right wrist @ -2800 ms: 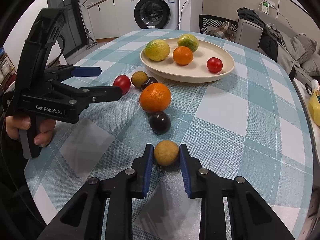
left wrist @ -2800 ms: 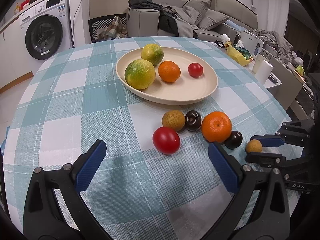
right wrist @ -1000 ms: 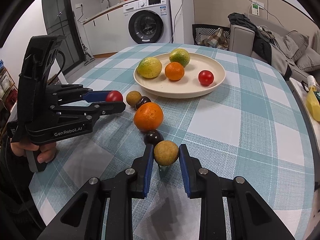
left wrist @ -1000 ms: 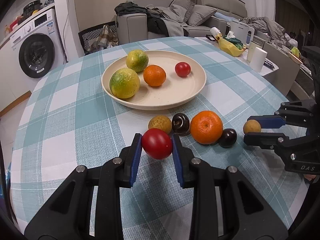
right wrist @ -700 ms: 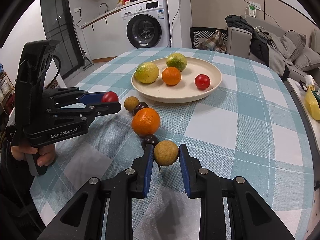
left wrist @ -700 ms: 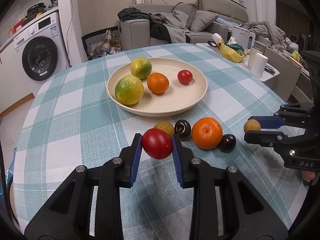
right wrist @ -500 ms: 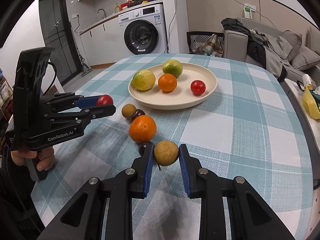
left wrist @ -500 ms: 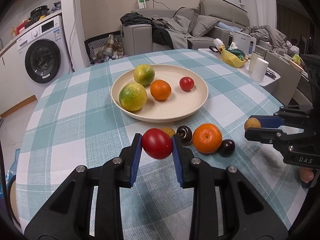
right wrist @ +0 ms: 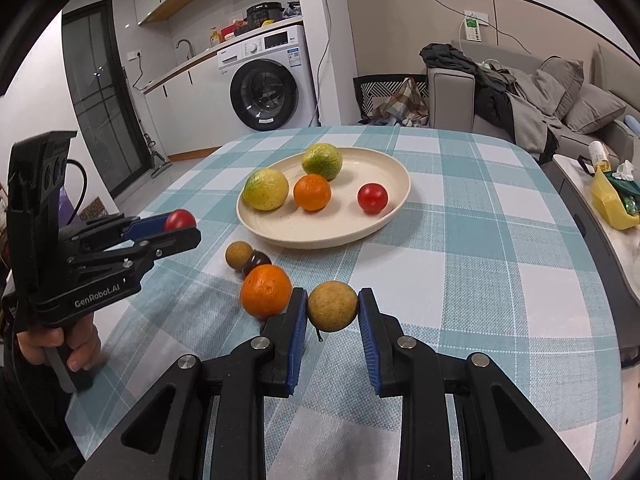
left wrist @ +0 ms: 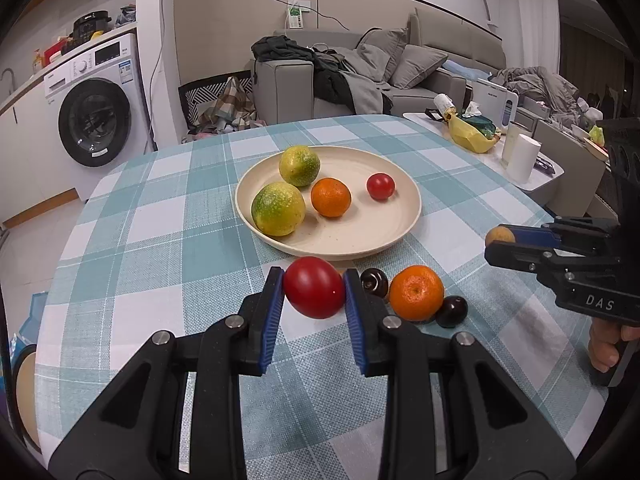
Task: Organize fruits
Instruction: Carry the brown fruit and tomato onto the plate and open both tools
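Checked tablecloth (left wrist: 168, 256) now lies clear below both fruits. Left gripper (left wrist: 314, 290), clamped on the red tomato (left wrist: 314, 287), has risen; right gripper (right wrist: 332, 308) holds the brown fruit (right wrist: 332, 306) aloft. Both loads appear ready for the plate (left wrist: 400, 236) beyond.

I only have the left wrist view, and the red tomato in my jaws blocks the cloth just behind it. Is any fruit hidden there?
Observer: Yes. The right wrist view shows a small tan round fruit on the cloth beside the dark fruit.
Operator: Is the right gripper's fruit held squarely?
Observer: The right gripper is shut on a tan round fruit, centred between both pads.
Operator: Anything under it?
Observer: A short stem hangs from its underside.
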`<state>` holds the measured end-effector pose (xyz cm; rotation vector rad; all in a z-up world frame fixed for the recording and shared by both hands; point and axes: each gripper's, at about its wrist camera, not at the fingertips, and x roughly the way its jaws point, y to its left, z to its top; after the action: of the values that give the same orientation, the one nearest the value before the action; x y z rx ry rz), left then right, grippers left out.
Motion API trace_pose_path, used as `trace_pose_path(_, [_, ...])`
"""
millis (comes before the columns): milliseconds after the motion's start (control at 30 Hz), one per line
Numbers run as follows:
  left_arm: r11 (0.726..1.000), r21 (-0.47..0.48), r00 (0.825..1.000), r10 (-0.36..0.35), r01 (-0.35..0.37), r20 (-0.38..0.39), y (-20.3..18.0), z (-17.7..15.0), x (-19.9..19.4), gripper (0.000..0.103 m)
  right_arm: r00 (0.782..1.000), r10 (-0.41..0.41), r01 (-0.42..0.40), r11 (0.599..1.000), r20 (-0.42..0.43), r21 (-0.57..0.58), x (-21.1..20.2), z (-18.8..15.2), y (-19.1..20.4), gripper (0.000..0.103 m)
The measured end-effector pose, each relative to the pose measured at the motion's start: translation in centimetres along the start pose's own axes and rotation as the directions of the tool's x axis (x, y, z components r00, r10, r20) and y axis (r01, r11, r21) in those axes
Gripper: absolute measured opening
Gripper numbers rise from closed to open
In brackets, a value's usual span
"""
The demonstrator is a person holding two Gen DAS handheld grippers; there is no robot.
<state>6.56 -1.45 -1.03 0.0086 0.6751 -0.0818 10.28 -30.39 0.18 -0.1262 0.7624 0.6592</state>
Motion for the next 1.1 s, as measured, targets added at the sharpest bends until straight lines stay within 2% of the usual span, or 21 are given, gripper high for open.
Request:
trace_pose_path(467, [1.000, -0.019, 0.999, -0.004, 0.005, 0.036, -0.2, 1.5, -0.4, 0.027, 0.998, -0.002, 0.001, 1.000, 0.057, 0.015, 0.4, 2.4, 0.7, 0.027])
trace_pose_path(1100, [0.999, -0.038, 0.998, -0.014, 0.016, 0.060, -0.7, 3.6, 1.9, 0.027, 0.995, 0.001, -0.006, 0.999, 0.103, 0.049, 2.2, 4.7, 0.1, 0.027])
